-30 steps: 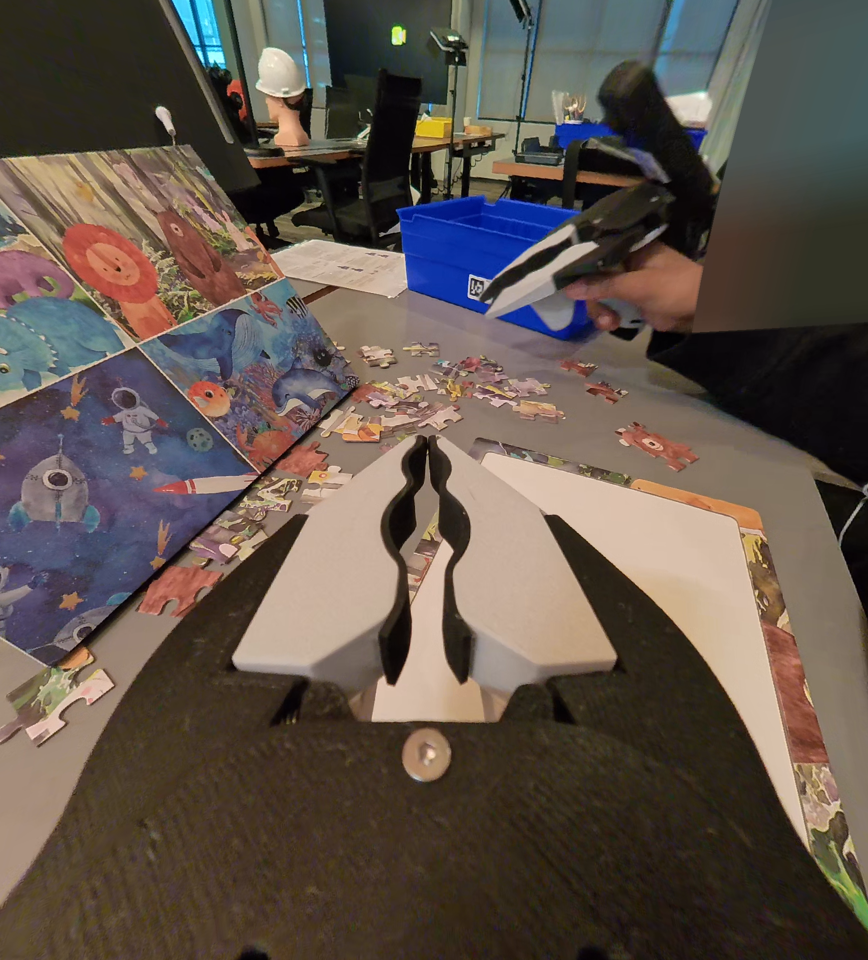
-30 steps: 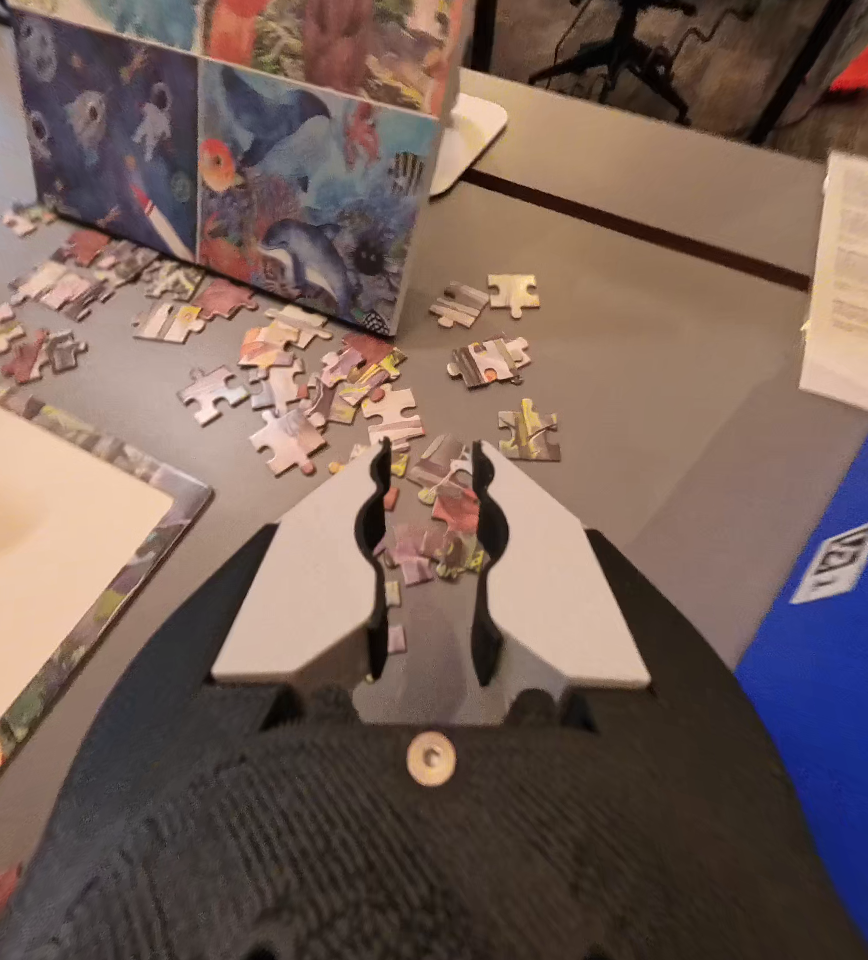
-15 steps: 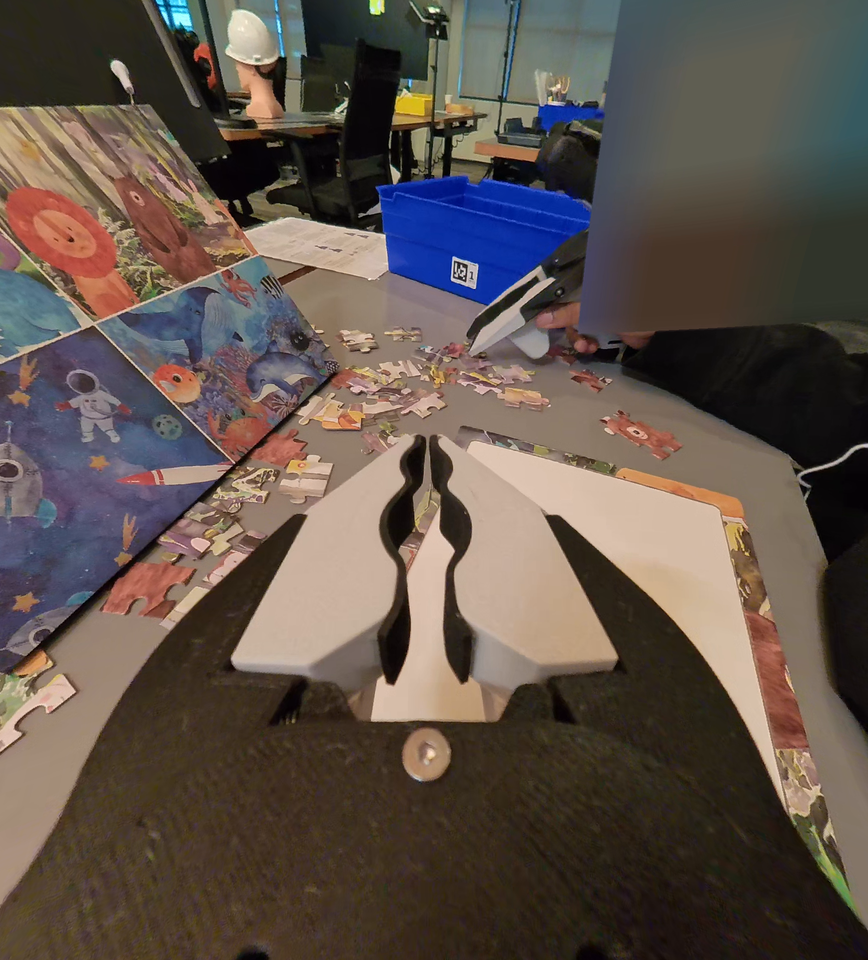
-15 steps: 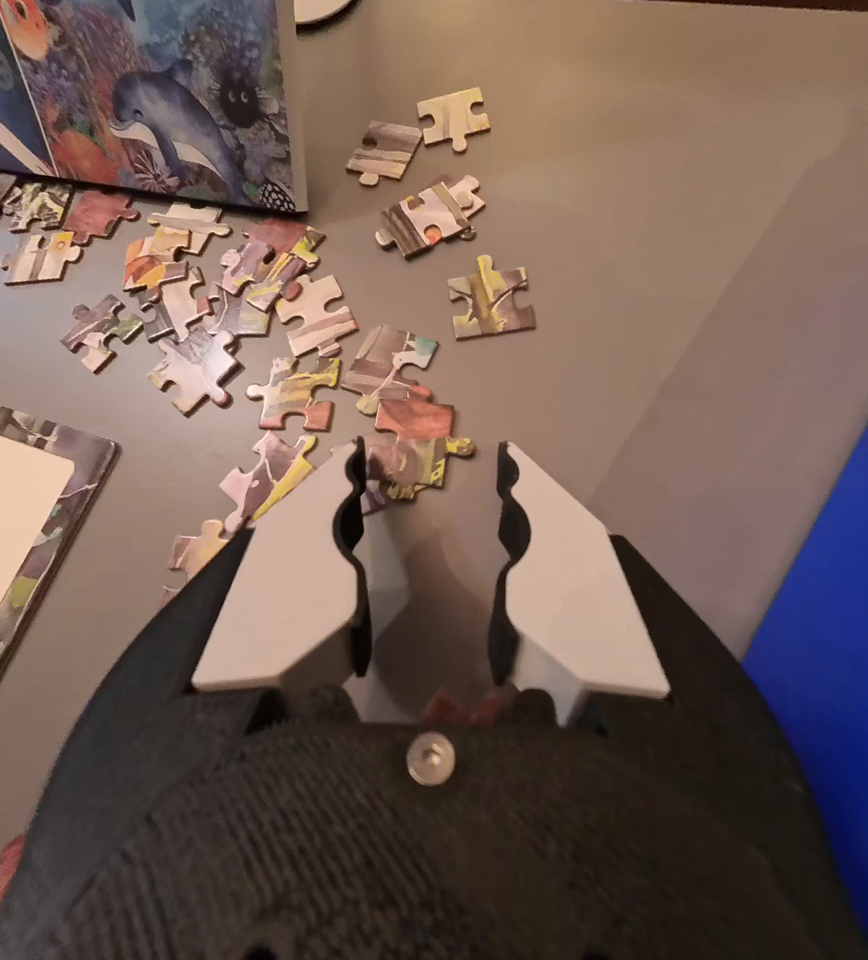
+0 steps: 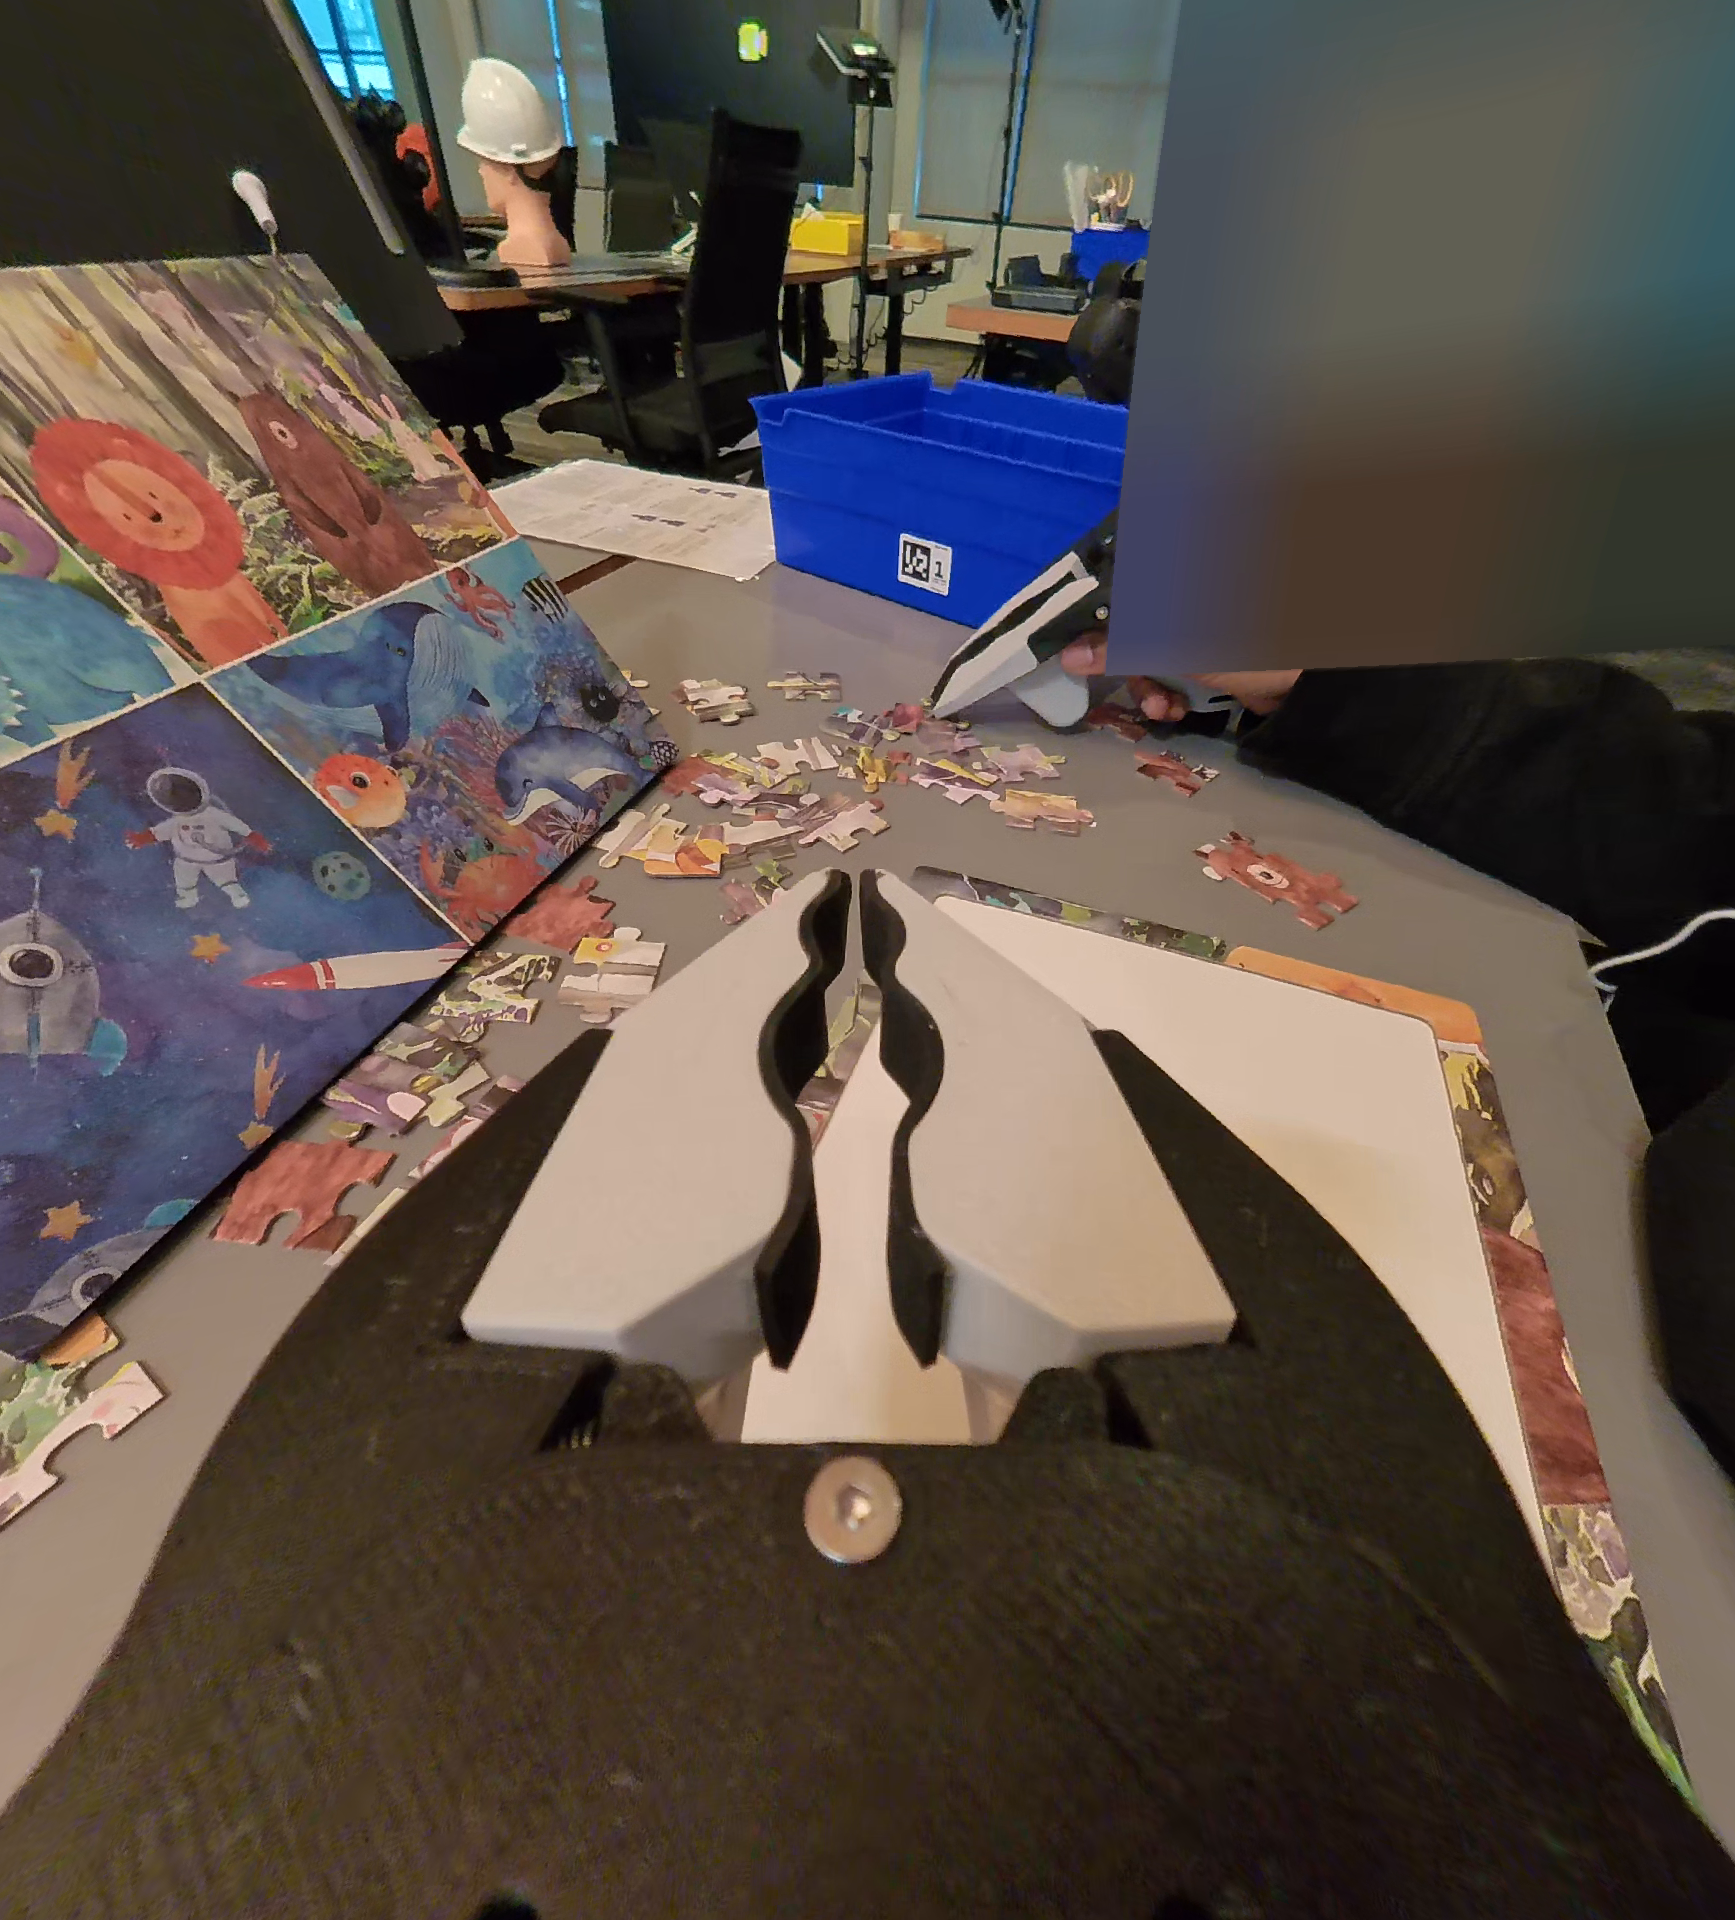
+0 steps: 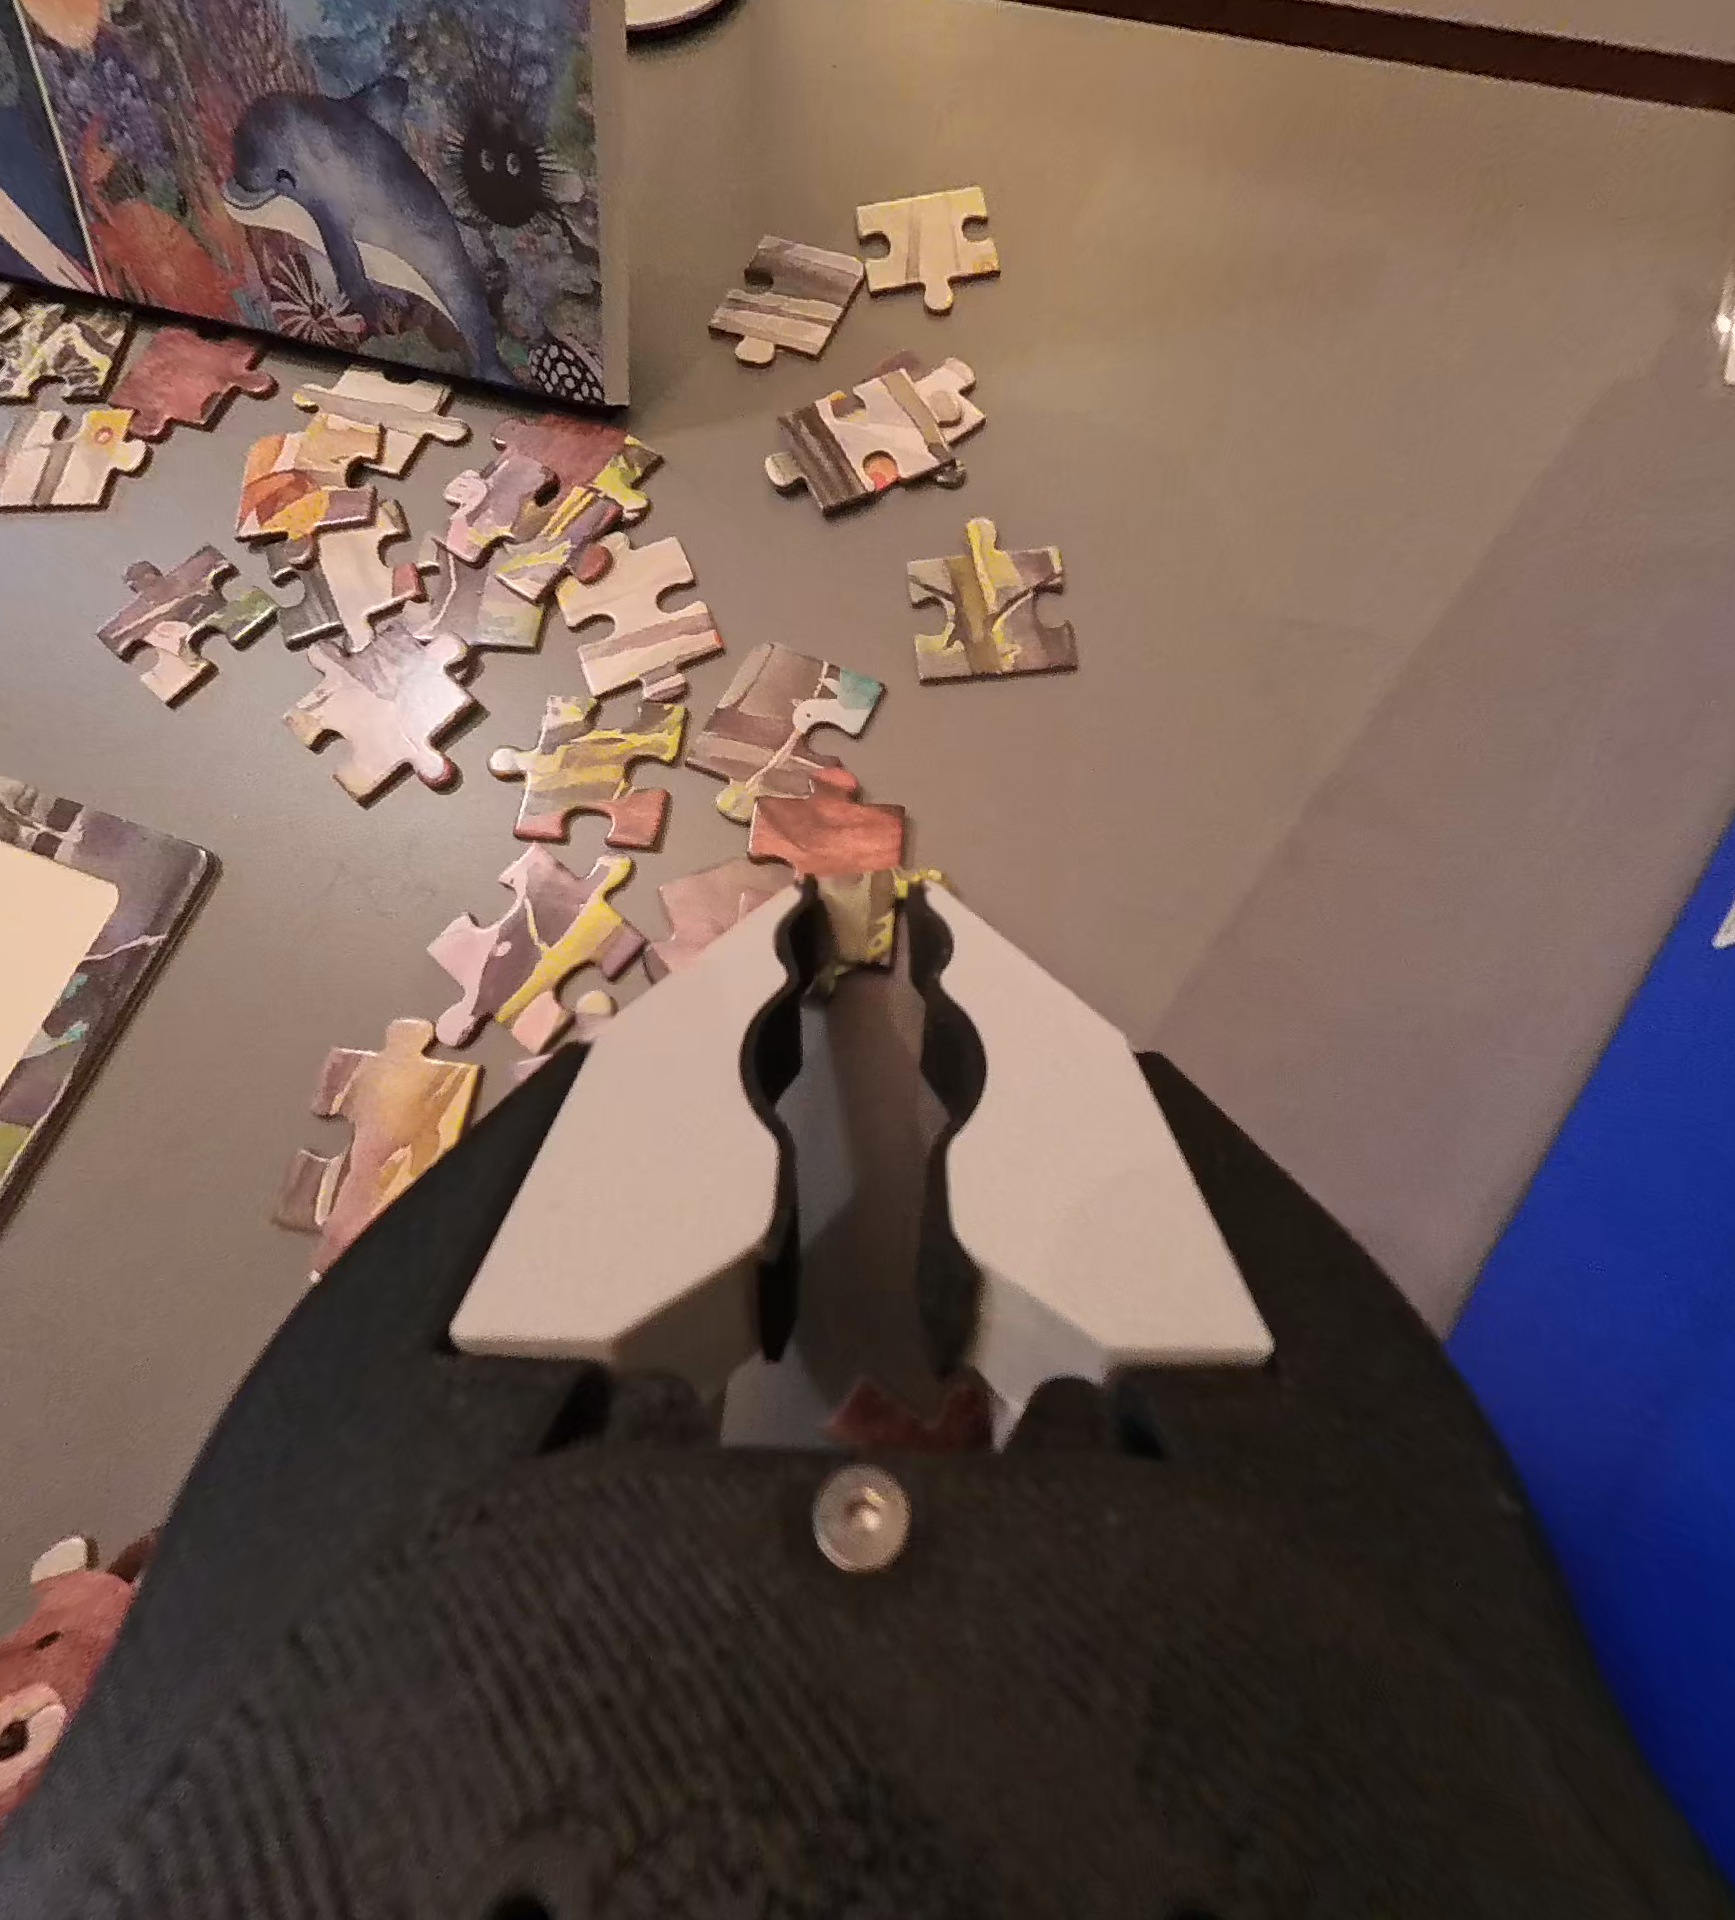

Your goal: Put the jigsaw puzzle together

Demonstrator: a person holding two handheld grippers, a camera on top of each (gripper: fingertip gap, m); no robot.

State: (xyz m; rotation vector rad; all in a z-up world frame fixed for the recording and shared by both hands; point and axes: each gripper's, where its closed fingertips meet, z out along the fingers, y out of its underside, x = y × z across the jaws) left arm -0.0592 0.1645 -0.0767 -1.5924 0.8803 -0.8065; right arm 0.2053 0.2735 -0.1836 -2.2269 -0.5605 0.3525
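Observation:
Several loose puzzle pieces (image 5: 842,769) lie on the grey table beside the puzzle frame (image 5: 1528,1351), a white board with a printed border. My left gripper (image 5: 855,883) is shut and empty, hovering over the frame's near corner. My right gripper (image 6: 863,912) is down at the edge of the pile (image 6: 530,603), shut on a yellow-green puzzle piece (image 6: 858,935) pinched between its tips. A brown piece (image 6: 827,836) lies just beyond the tips. The right gripper also shows in the left wrist view (image 5: 956,696), held by a hand.
A tilted reference picture board (image 5: 219,779) stands on the left, also in the right wrist view (image 6: 323,156). A blue bin (image 5: 894,468) and a paper sheet (image 5: 634,509) sit behind the pile. A bear piece (image 5: 1268,878) lies near the frame corner (image 6: 63,935).
My right gripper came down to the pile and its fingers closed from open onto a piece. My left gripper stayed shut and hardly moved.

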